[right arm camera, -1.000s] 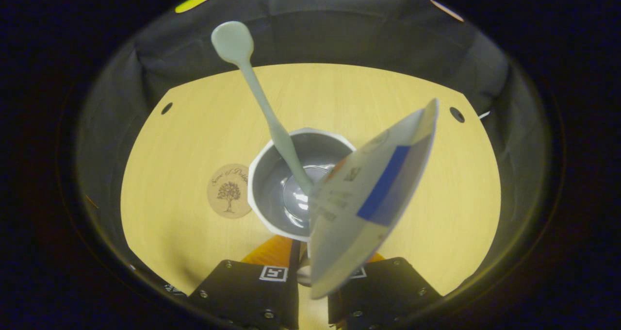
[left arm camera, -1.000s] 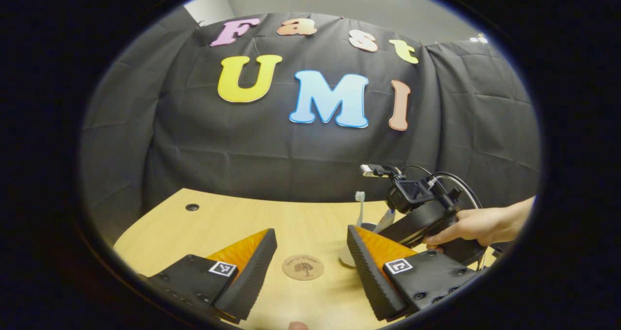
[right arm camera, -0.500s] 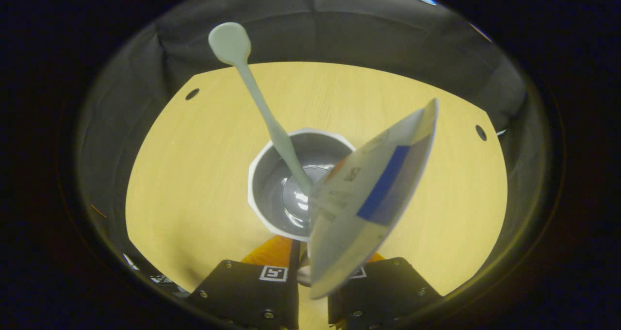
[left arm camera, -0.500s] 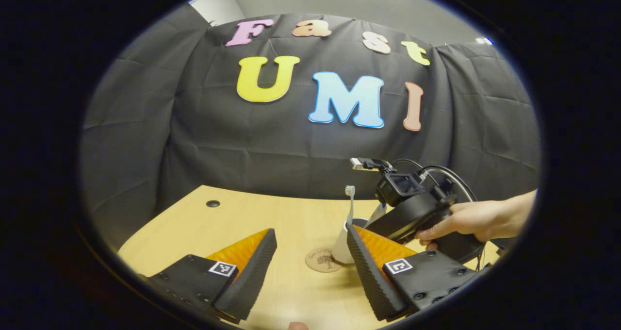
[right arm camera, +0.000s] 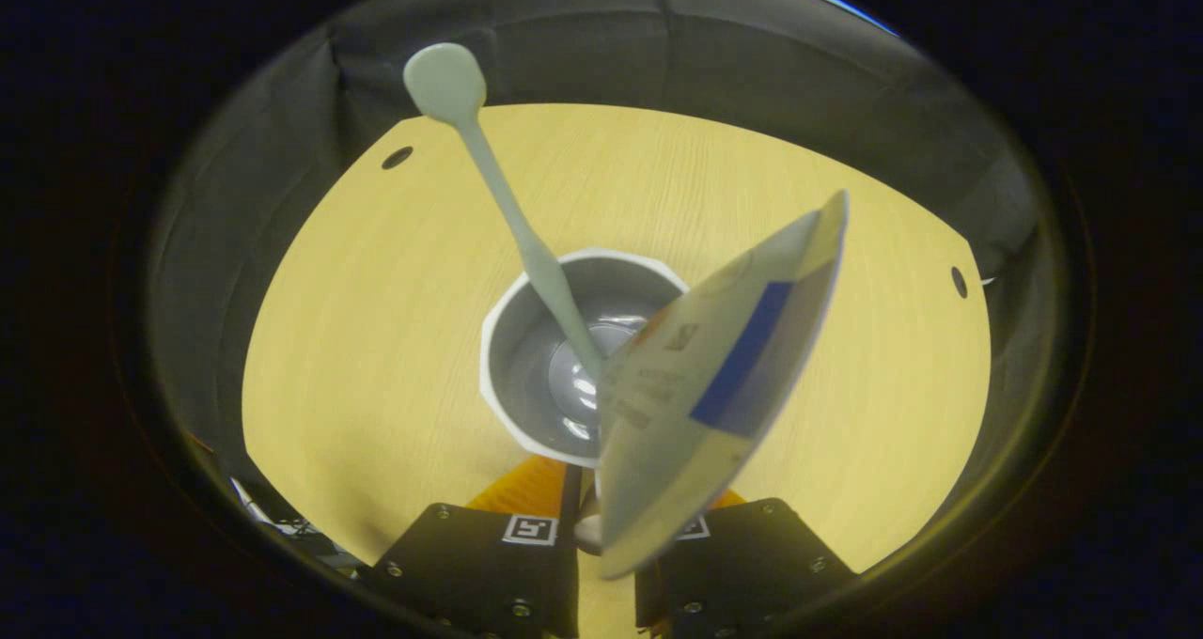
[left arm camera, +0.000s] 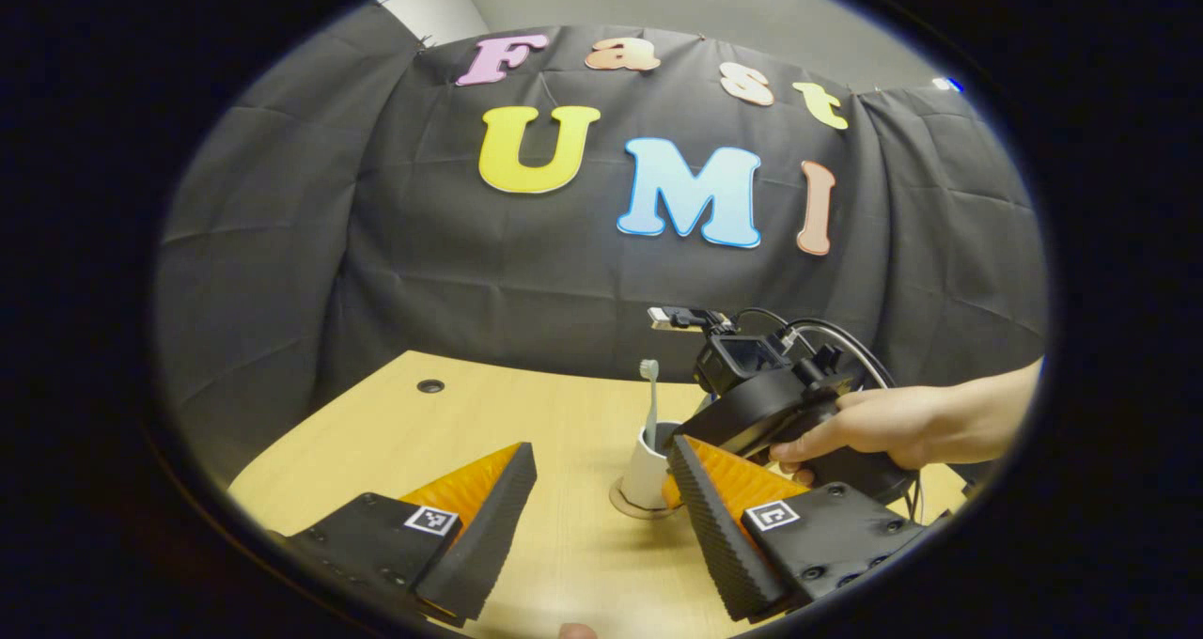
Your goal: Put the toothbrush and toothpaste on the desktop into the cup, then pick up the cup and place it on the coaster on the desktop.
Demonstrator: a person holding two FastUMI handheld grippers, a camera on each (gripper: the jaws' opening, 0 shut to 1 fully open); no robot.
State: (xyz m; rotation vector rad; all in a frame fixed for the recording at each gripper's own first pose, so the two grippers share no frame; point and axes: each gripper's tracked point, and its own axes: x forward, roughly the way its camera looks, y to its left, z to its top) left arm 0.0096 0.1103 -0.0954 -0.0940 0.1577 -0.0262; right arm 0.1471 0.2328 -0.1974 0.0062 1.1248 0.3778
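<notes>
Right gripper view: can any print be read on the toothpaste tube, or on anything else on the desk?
toothpaste: dark print beside a blue band, too blurred to read.
coaster: mostly covered by the cup; nothing readable.
square coded tag: a black-and-white pattern, no words.

In the right gripper view the toothpaste covers the near right part of the cup rim, its lower end blurred, and hides the gap between the right claw fingers, so their hold on the cup wall cannot be judged. In the left gripper view the left claw's right finger hides the cup's right side, only an edge of the coaster peeks out beneath, and the person's hand is cut off at the forearm.
</notes>
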